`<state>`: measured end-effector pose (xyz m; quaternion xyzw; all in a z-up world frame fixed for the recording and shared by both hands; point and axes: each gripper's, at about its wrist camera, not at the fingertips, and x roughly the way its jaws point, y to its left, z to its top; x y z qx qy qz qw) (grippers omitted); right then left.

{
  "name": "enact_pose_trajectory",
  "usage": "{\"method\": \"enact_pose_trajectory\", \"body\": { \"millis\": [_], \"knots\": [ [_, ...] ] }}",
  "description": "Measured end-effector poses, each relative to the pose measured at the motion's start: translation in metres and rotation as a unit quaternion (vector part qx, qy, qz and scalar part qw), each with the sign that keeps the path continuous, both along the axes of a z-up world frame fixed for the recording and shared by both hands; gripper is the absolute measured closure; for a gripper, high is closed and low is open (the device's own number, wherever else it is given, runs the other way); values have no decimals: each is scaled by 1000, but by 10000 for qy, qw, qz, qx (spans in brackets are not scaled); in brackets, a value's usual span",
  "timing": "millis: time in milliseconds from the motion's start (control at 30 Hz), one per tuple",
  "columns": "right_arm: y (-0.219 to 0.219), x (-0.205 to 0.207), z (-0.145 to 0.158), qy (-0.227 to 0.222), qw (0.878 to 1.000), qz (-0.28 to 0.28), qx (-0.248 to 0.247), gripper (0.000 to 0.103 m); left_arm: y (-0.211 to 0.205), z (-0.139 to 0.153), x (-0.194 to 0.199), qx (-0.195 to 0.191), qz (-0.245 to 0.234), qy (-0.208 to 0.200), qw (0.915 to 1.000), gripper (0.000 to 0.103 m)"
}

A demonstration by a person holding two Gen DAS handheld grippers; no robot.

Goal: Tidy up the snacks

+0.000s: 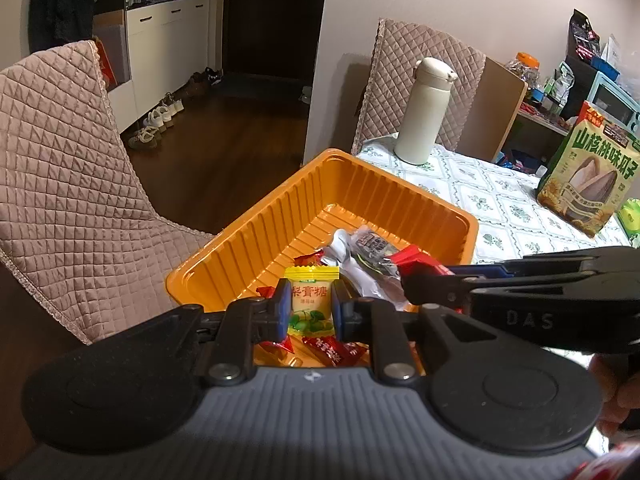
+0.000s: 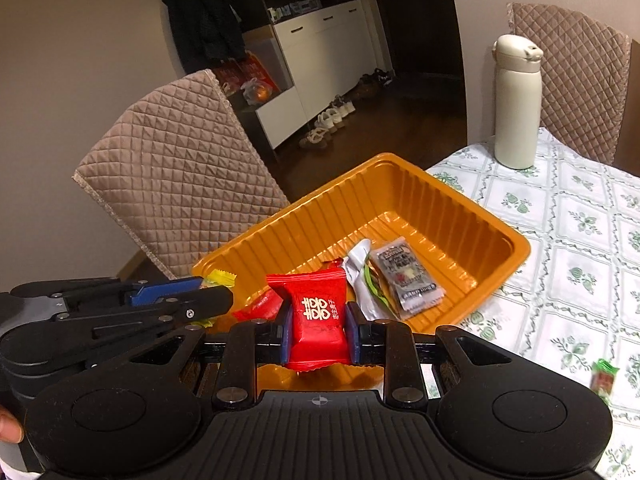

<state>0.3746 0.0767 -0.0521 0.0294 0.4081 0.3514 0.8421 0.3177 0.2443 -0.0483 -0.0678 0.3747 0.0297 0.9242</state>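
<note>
left hand-held gripper (image 1: 310,309): clenched on a yellow candy (image 1: 311,301), held over the near end of the orange tray (image 1: 256,236)
right hand-held gripper (image 2: 317,329): grasping a red candy (image 2: 318,320) between blue pads, just beside the left one, above the same tray
orange tray: at the corner of the surface (image 2: 580,240), holding a grey packet (image 2: 408,276), a white wrapper (image 2: 358,276) and red candies
surface: floral cloth, cream flask (image 1: 426,112) upright beyond the tray, seed bag (image 1: 584,172) standing well apart, green candy (image 2: 604,380) lying loose
</note>
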Motion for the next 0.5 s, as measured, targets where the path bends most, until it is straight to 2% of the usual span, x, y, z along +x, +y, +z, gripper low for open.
{"method": "enact_pose_trajectory", "body": {
  "millis": [500],
  "knots": [
    [21,23,-21,111,9999,-68,-86,75,14,-12,13,-83,-16,140,9999,84]
  ]
}}
